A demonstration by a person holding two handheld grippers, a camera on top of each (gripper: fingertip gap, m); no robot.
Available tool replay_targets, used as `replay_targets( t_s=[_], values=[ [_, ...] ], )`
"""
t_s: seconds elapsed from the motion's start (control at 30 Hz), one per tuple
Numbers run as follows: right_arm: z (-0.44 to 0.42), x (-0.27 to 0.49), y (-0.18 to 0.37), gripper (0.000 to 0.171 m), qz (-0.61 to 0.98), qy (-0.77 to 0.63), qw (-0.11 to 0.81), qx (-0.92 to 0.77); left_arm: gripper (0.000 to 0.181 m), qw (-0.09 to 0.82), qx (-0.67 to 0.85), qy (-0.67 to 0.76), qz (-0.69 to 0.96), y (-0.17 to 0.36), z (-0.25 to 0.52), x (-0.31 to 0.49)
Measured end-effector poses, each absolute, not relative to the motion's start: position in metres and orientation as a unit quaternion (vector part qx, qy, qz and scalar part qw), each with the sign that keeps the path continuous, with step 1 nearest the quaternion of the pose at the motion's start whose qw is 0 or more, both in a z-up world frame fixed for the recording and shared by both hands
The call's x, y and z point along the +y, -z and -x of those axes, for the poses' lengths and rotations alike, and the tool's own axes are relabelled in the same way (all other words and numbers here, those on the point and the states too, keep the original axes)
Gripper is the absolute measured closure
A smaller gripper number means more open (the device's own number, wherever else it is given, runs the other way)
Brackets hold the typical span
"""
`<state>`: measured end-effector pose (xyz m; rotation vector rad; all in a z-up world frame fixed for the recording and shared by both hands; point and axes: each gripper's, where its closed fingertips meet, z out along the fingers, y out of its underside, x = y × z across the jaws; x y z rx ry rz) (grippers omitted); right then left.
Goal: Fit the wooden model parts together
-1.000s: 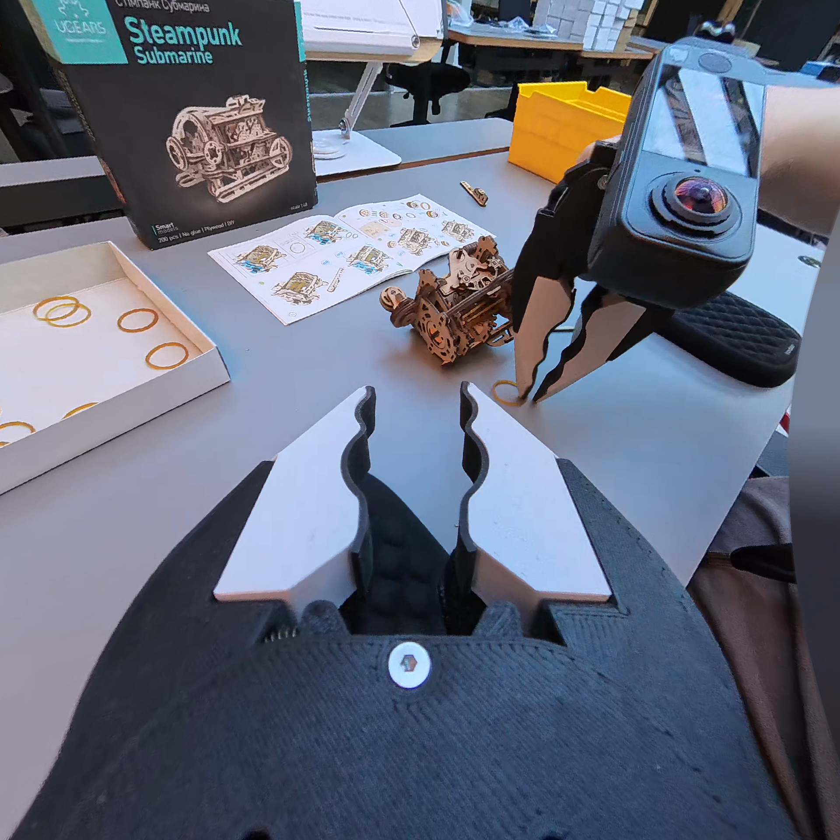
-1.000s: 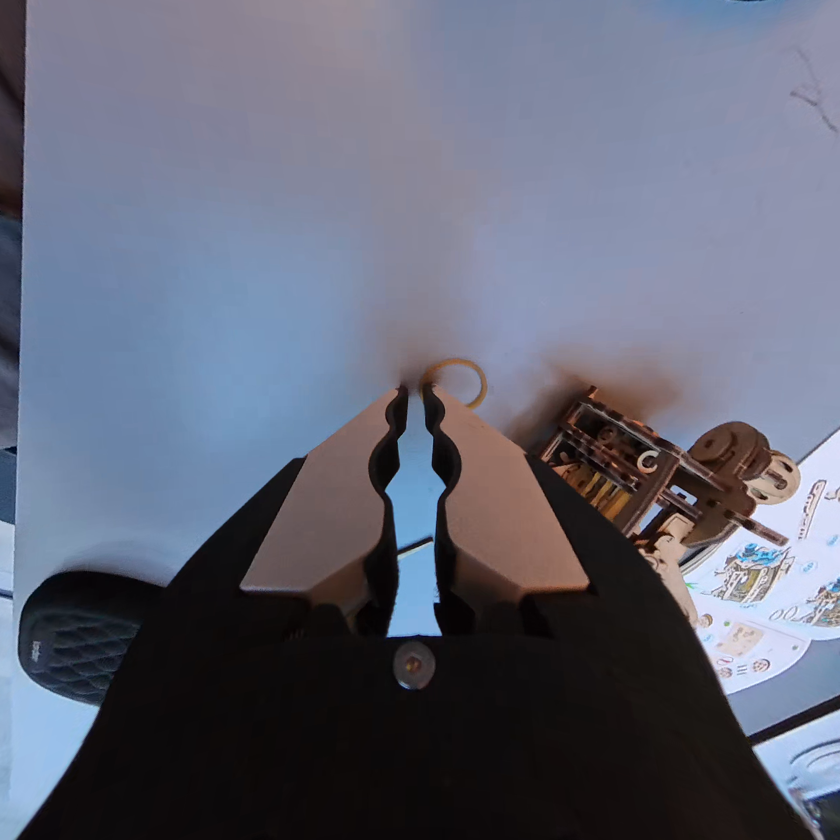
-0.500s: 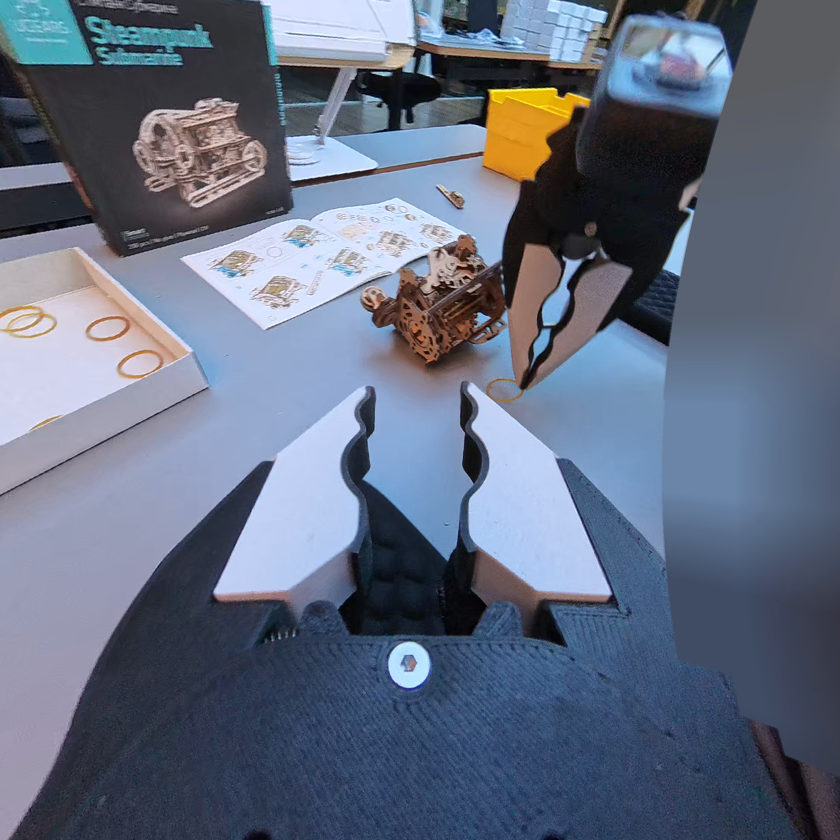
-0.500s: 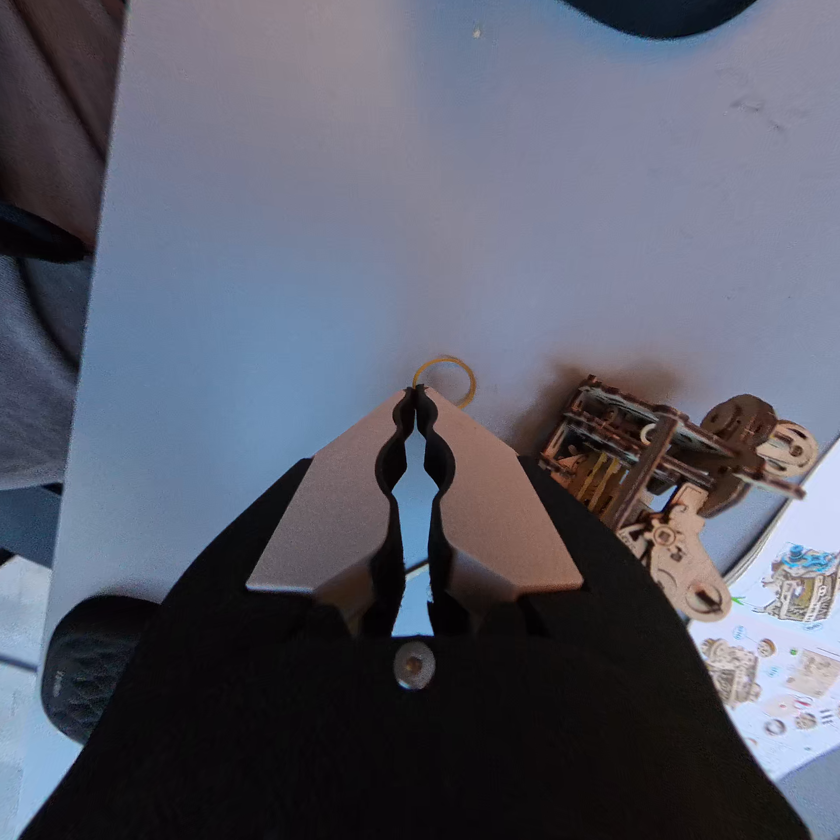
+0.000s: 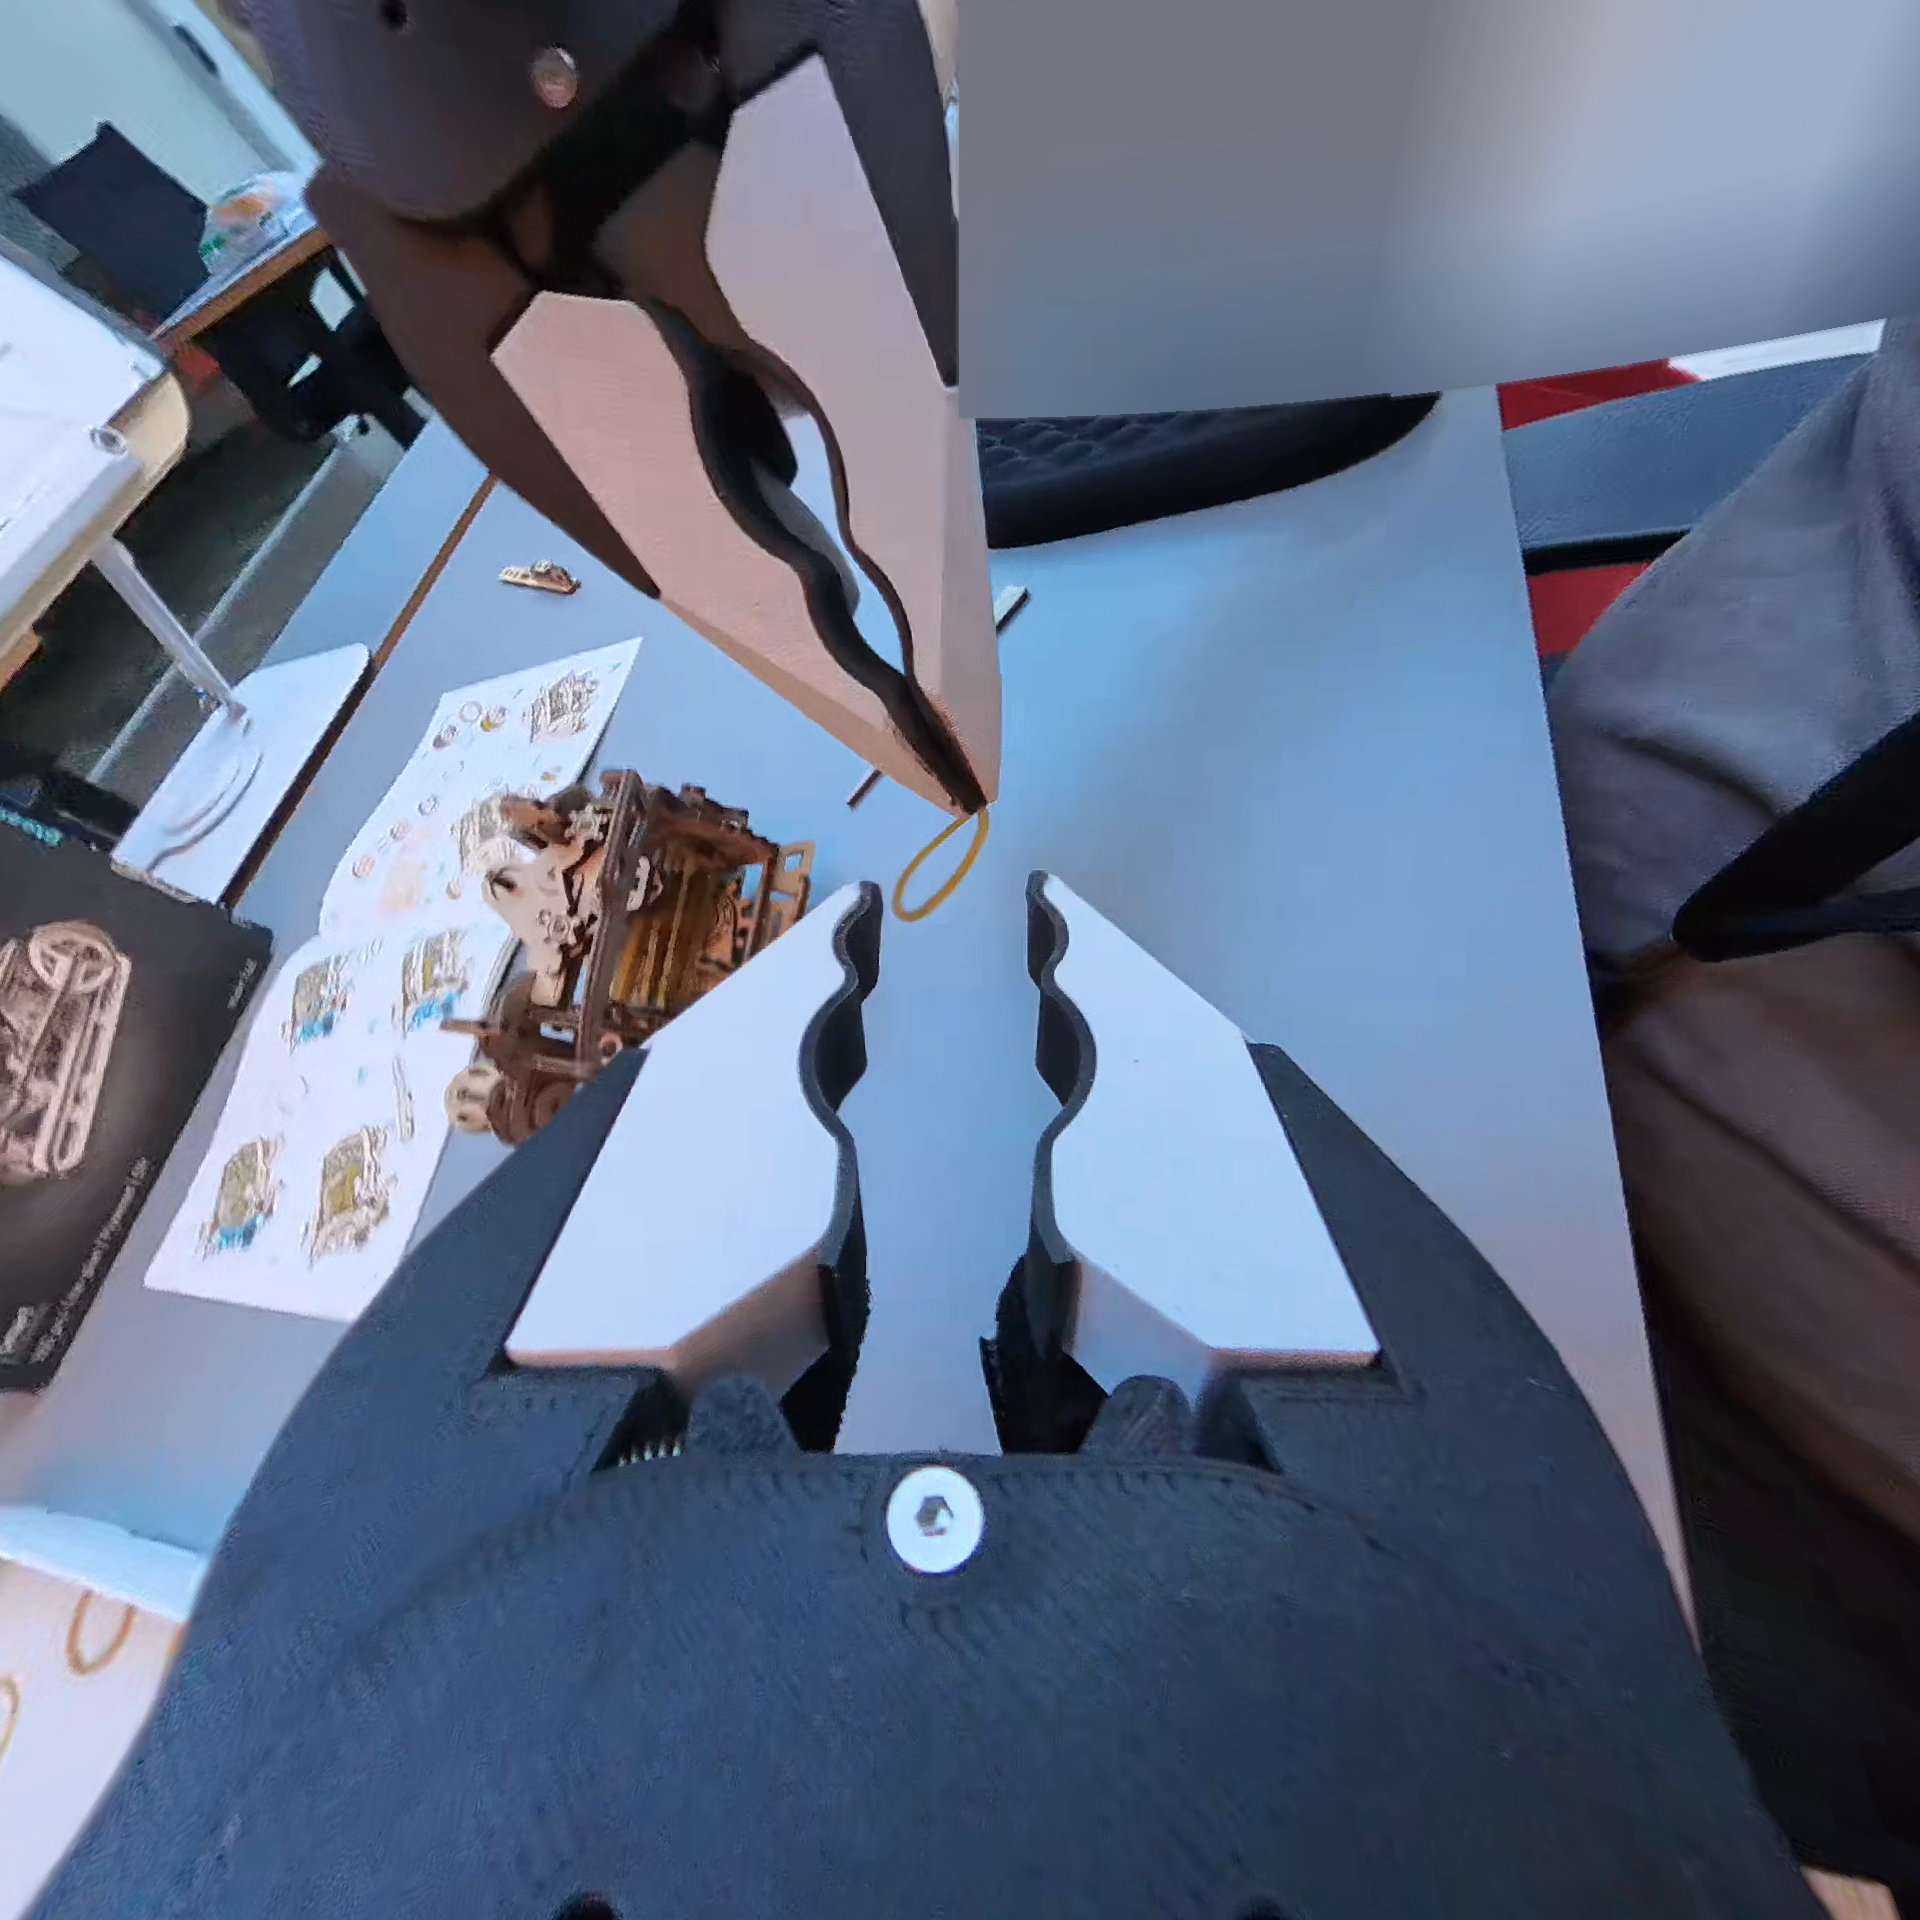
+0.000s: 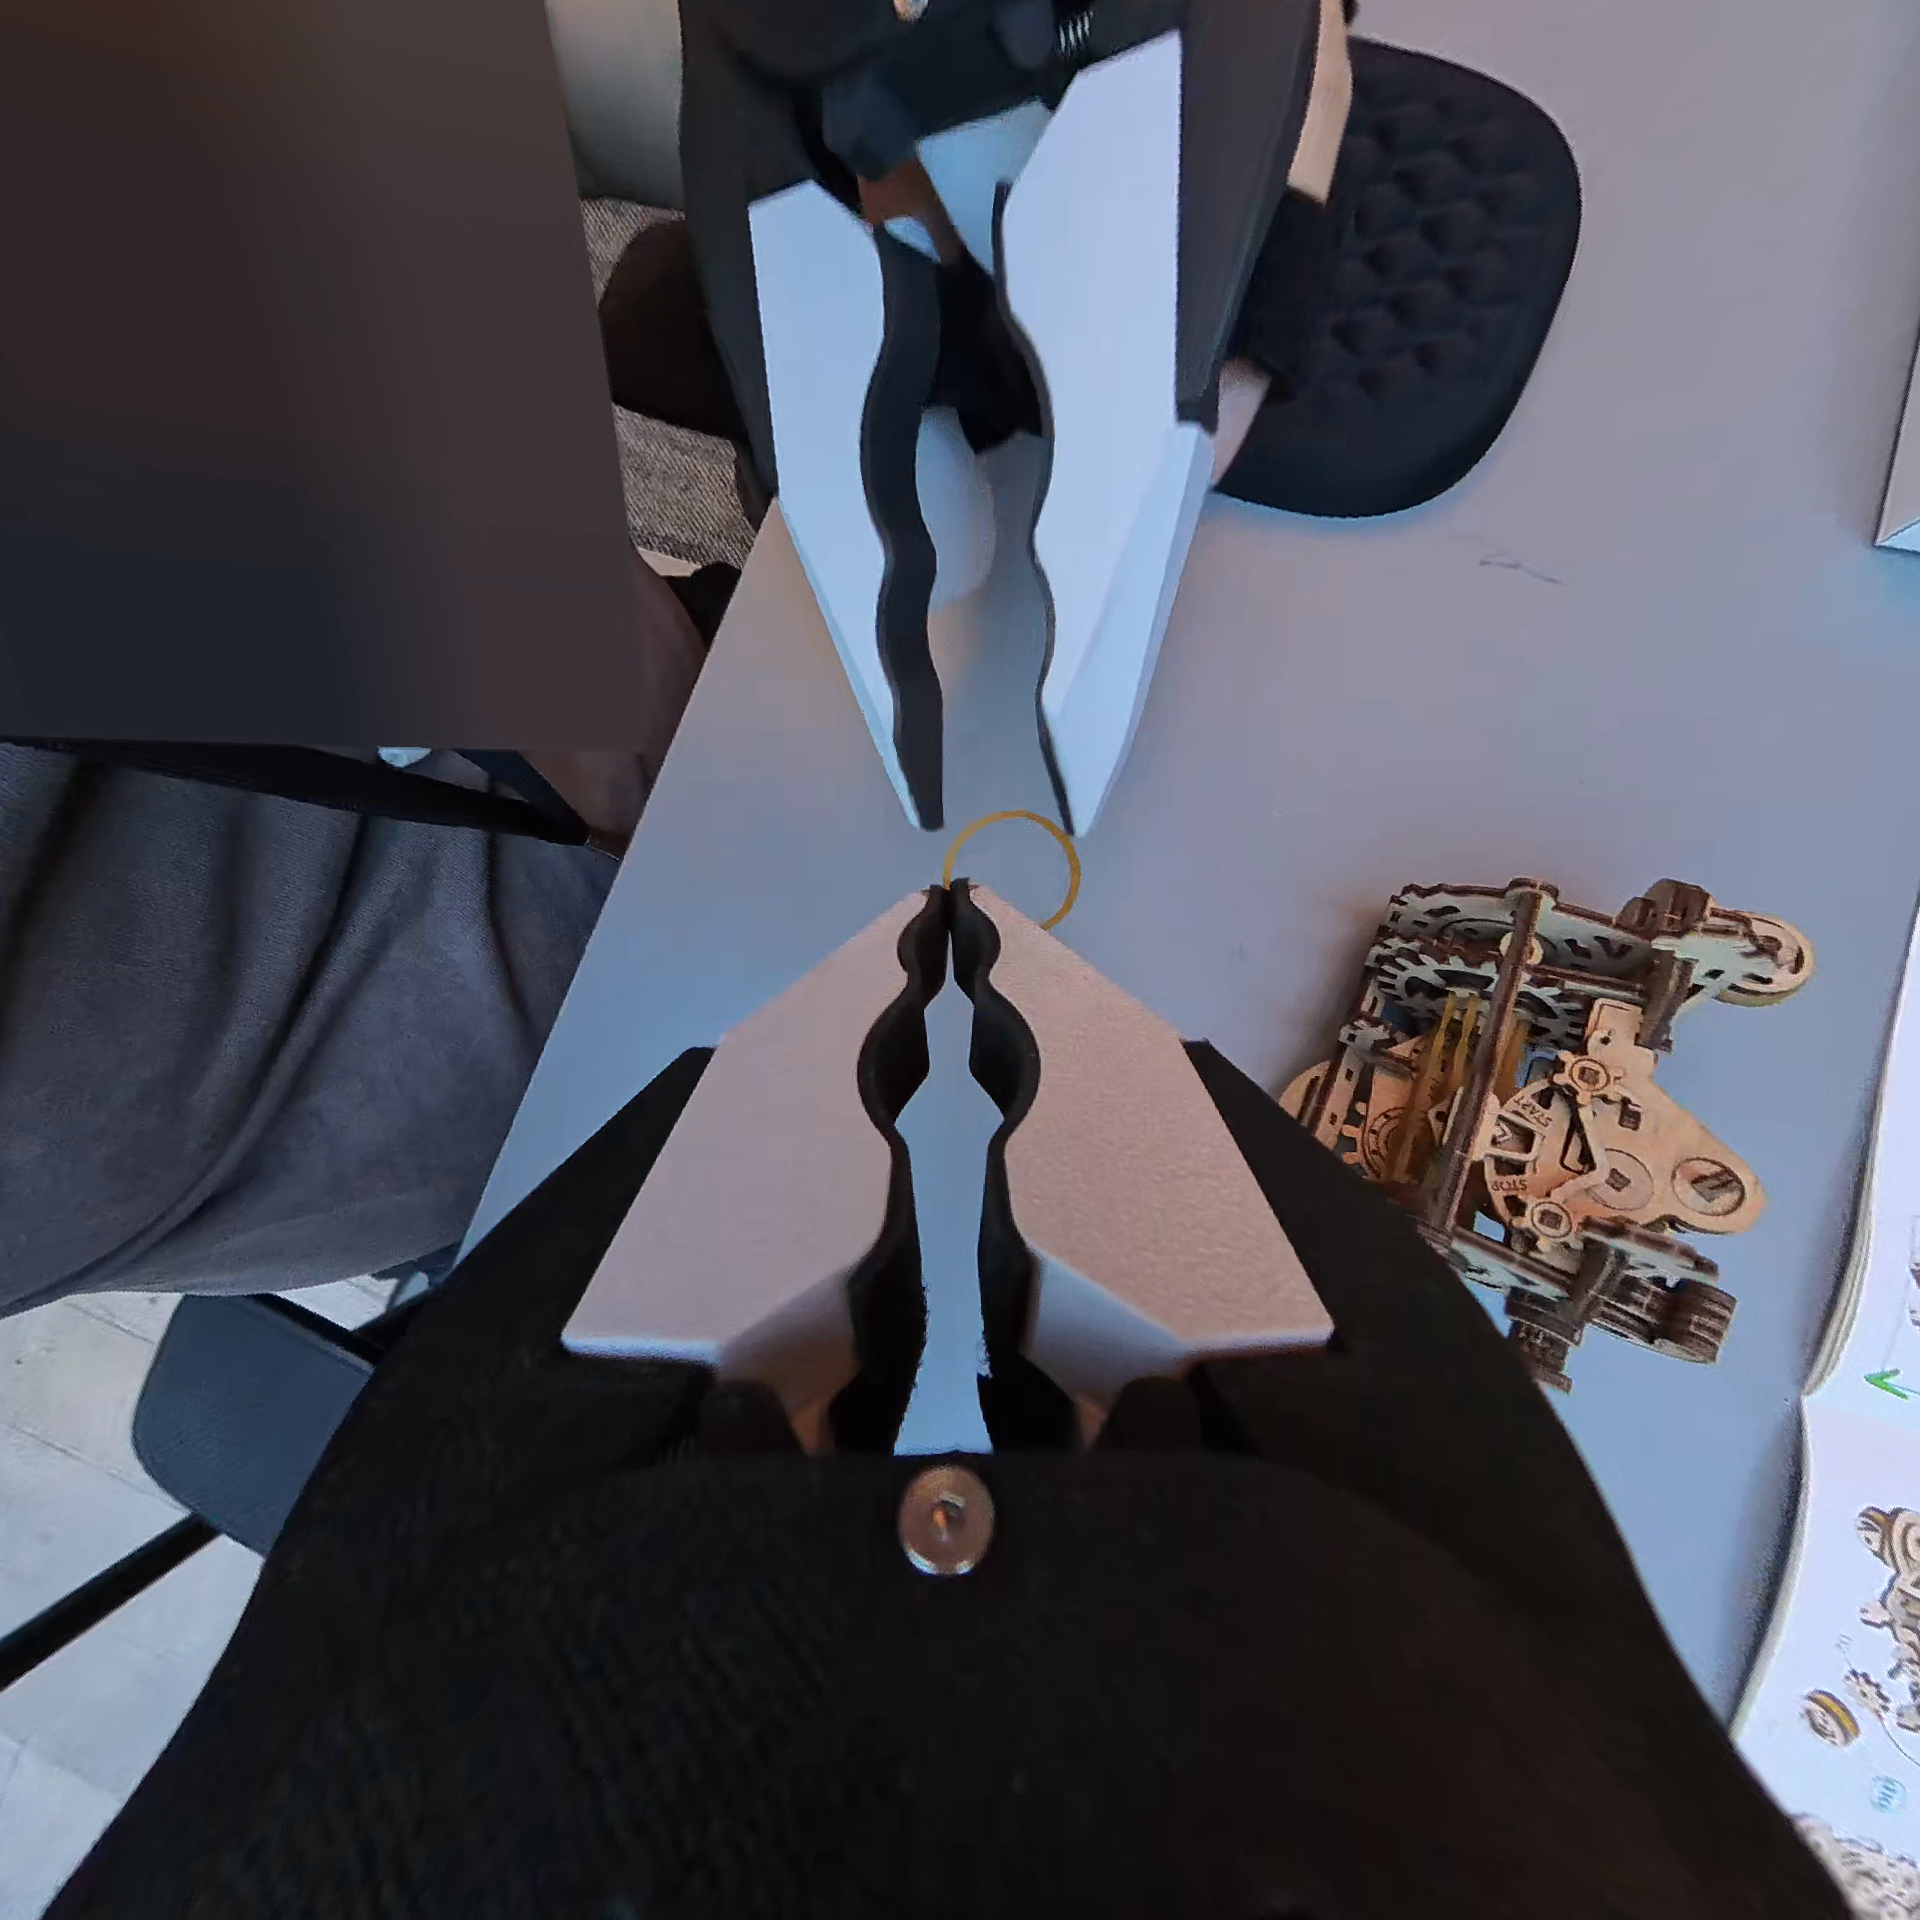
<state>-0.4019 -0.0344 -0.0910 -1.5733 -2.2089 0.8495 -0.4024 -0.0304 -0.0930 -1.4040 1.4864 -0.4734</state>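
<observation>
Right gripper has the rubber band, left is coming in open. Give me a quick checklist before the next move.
1. Right gripper shut on rubber band: ok.
2. Band off the table: ok, it hangs from the tips.
3. Left gripper open: ok.
4. Left tips either side of the band: ok, in the right wrist view.
5. Wooden model clear of both grippers: ok.
6. Grip depth on band: cannot tell.

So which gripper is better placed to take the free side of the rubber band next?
Left. The right gripper is already shut on the rubber band, pinching one edge. The left gripper is open, its tips straddling the band's far side, so it probably only needs to close.
</observation>
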Motion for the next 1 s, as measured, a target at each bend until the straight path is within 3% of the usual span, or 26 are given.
replay_targets(
  t_s=[0.03, 0.43, 0.7, 0.8, 1.0],
  values=[
    [0.401, -0.035, 0.088, 0.171, 0.547, -0.304, 0.151, -0.766, 0.156, 0.499, 0.623, 0.189, 0.572, 0.093, 0.398, -0.029],
    [0.385, -0.024, 0.089, 0.171, 0.554, -0.33, 0.176, -0.744, 0.18, 0.508, 0.641, 0.151, 0.555, 0.093, 0.384, -0.016],
    [0.385, -0.016, 0.086, 0.171, 0.547, -0.364, 0.217, -0.722, 0.181, 0.491, 0.617, 0.165, 0.593, 0.097, 0.388, -0.011],
    [0.381, -0.002, 0.083, 0.144, 0.549, -0.351, 0.264, -0.711, 0.181, 0.483, 0.562, 0.169, 0.65, 0.1, 0.402, 0.003],
    [0.37, 0.034, 0.08, 0.142, 0.556, -0.302, 0.394, -0.666, 0.181, 0.446, 0.407, 0.282, 0.745, 0.099, 0.418, 0.018]
  ],
)
